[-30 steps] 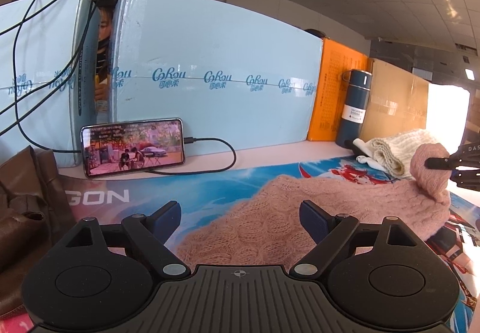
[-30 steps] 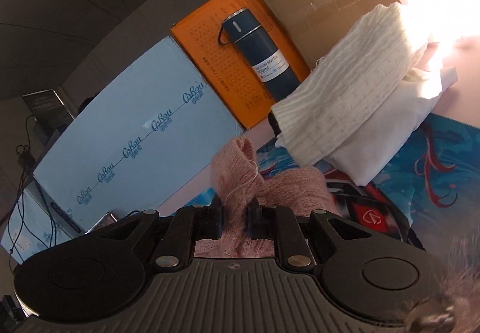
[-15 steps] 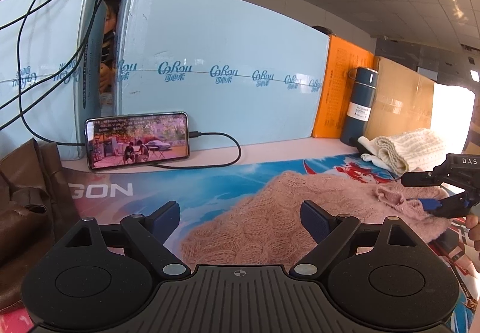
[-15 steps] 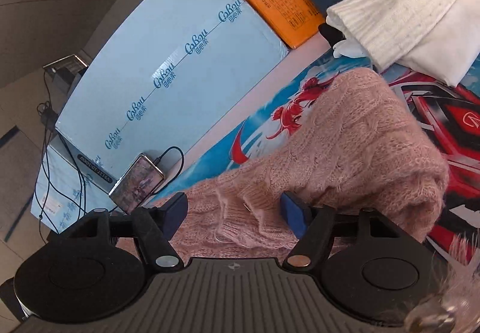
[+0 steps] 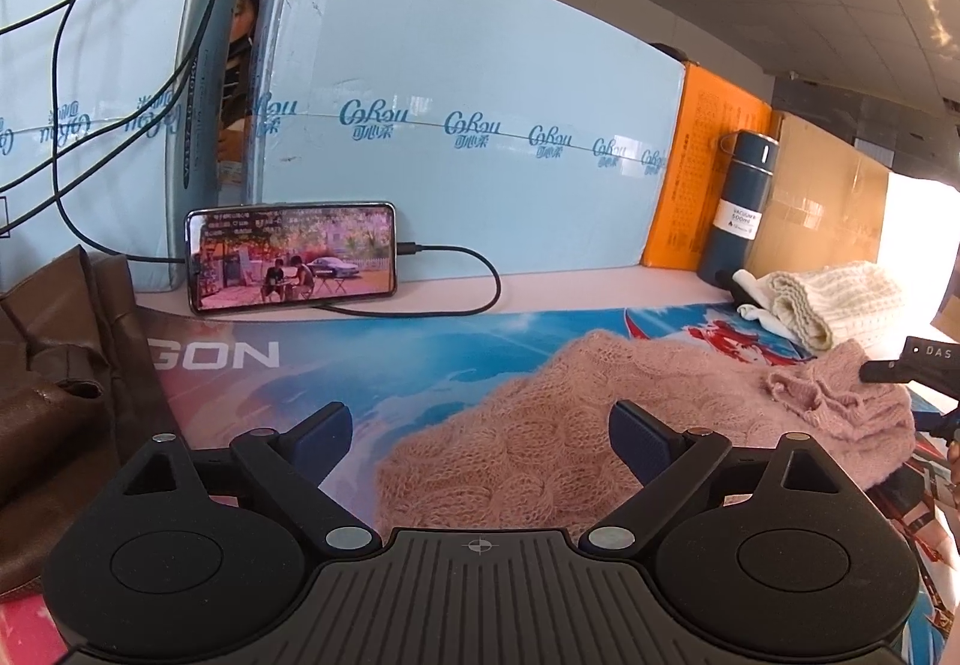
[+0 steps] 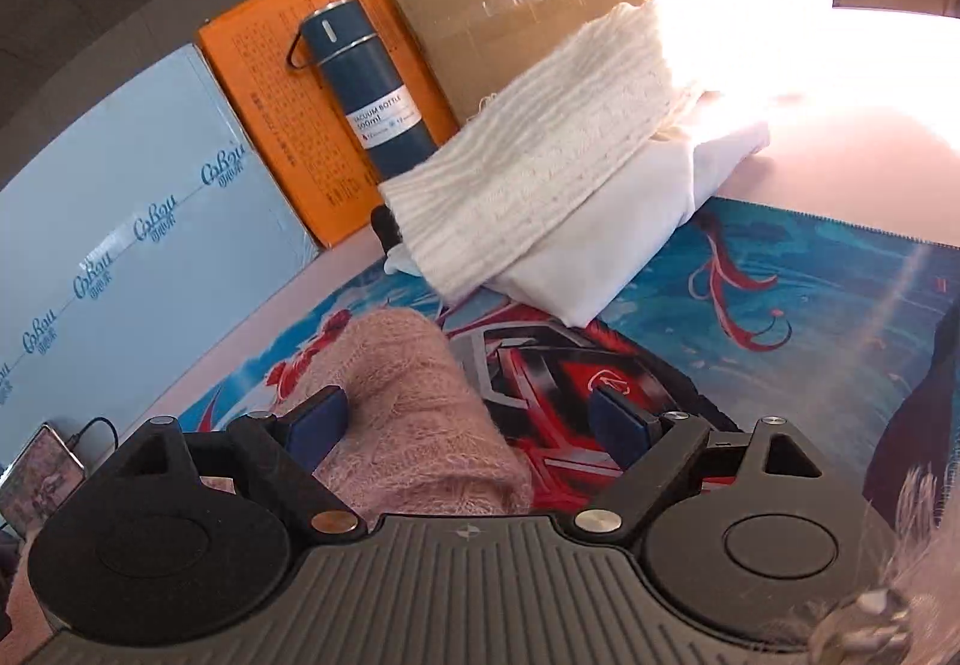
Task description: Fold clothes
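Pink, fuzzy cable-knit wool: the sweater [image 5: 600, 425] lies bunched on the printed mat [image 5: 420, 359] covering your counter [image 5: 600, 284], its right end rumpled into loose folds. Your left hand-held gripper [image 5: 477, 440] hangs over the sweater's near edge, fingers spread wide and empty. Your right hand-held gripper [image 6: 468, 425] is spread too, with the sweater's rounded fold lying between its fingers, ungripped. Behind, a ribbed cream knit [image 6: 540, 149] sits folded on smooth white cloth [image 6: 618, 239]. A dark blue cylindrical vacuum bottle [image 6: 372, 95] stands closed against an orange box [image 6: 264, 95].
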{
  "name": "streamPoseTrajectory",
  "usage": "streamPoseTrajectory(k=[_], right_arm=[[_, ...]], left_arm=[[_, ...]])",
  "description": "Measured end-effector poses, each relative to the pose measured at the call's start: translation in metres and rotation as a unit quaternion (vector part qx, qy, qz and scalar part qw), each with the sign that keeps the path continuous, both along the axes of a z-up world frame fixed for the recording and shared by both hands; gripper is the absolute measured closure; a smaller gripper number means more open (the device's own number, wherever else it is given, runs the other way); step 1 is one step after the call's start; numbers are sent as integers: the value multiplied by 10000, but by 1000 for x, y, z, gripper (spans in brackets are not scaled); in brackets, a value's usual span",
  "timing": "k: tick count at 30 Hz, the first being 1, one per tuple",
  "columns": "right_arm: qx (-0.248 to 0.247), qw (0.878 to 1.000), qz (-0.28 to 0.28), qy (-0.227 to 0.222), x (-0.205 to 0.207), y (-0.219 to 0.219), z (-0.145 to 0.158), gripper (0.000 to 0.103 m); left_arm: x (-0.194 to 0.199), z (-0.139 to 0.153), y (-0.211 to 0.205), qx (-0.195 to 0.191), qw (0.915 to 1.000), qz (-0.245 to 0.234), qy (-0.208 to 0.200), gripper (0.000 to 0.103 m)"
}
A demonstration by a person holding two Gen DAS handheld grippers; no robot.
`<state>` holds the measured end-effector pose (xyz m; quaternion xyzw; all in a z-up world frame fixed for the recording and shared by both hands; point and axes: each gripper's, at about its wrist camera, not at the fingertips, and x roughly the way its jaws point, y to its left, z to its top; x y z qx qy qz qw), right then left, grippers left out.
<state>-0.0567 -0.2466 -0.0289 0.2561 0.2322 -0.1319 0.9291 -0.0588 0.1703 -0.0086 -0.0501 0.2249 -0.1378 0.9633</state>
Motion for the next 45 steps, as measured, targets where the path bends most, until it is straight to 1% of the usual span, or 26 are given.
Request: streamPoseTrajectory(k=[1, 3, 4, 6, 7, 8, 9, 11, 13, 17, 18, 21, 23, 25, 27, 28, 29, 31, 32, 33, 35, 37, 40, 43, 44, 45], right_arm=[[-117, 9999, -15, 21, 2, 4, -2, 15], [-295, 9992, 264, 88, 8, 14, -5, 16], [-338, 9984, 435, 94, 9, 18, -6, 19], [-465, 9960, 758, 126, 9, 29, -5, 57], [-603, 9947, 817, 129, 8, 33, -4, 61], [-805, 9929, 872, 55, 4, 38, -2, 72], [-914, 9908, 990, -78, -1, 40, 2, 78], [-1142, 9866, 1095, -410, -12, 42, 11, 81], [-1484, 9826, 929, -612, -20, 41, 20, 82], [-2175, 9733, 370, -637, -23, 35, 32, 82], [-2267, 9709, 355, -688, -25, 36, 34, 82], [-2240, 9661, 701, -1074, -34, 45, 42, 82], [-1961, 9643, 1092, -1404, -40, 57, 51, 82], [-1643, 9625, 1434, -1614, -42, 68, 58, 82], [-1598, 9546, 1757, -1800, -44, 90, 64, 82], [-1690, 9482, 1934, -1868, -45, 104, 66, 82], [-1884, 9394, 2156, -1884, -46, 123, 67, 82], [-2362, 9238, 2344, -1892, -47, 154, 65, 82], [-2821, 9103, 2380, -1876, -49, 175, 61, 82], [-3458, 8867, 2427, -1878, -53, 201, 53, 82], [-4230, 8470, 2555, -1960, -59, 230, 39, 82], [-4307, 8317, 2877, -2000, -63, 244, 33, 81], [-3429, 8505, 3562, -1794, -56, 245, 35, 81], [-2501, 8582, 4201, -1564, -48, 246, 37, 79], [-1985, 8676, 4357, -1342, -38, 243, 36, 73], [-1523, 8733, 4503, -1068, -27, 239, 33, 63]], left_arm=[[0, 0, 0, -5, 10000, -3, 7, 8], [0, 0, 0, -3, 10000, -10, 18, 8], [0, -1, -1, 0, 10000, -17, 23, 8], [0, -1, -1, 5, 10000, -31, 34, 8], [0, -1, -1, -3, 10000, -38, 35, 8], [0, -1, 0, -18, 10000, -42, 41, 8], [0, -1, 0, -32, 10000, -47, 46, 8], [1, -1, 0, -49, 10000, -47, 60, 8], [1, -1, 2, -79, 9999, -34, 58, 8], [2, -1, 2, -89, 9999, -14, 98, 8], [3, -2, 1, -50, 9998, -6, 175, 8], [9, -5, -2, 72, 9991, 17, 410, 7], [12, -7, -4, 140, 9985, 56, 531, 7], [13, -9, -2, 110, 9982, 62, 589, 7], [12, -9, -1, 65, 9984, 74, 561, 7], [11, -8, 0, 44, 9985, 78, 535, 7], [9, -7, 1, 29, 9987, 100, 492, 7], [5, -4, 3, -29, 9992, 180, 359, 7], [3, -1, 5, -98, 9993, 215, 275, 7], [1, 2, 8, -197, 9993, 253, 188, 7], [-3, 7, 17, -463, 9983, 353, 58, 7], [-5, 12, 25, -747, 9962, 457, -43, 7], [-8, 14, 31, -1110, 9932, 333, -140, 7], [-10, 16, 36, -1471, 9886, 206, -238, 7], [-10, 16, 37, -1590, 9868, 163, -270, 7], [-11, 17, 39, -1710, 9847, 120, -302, 7]])
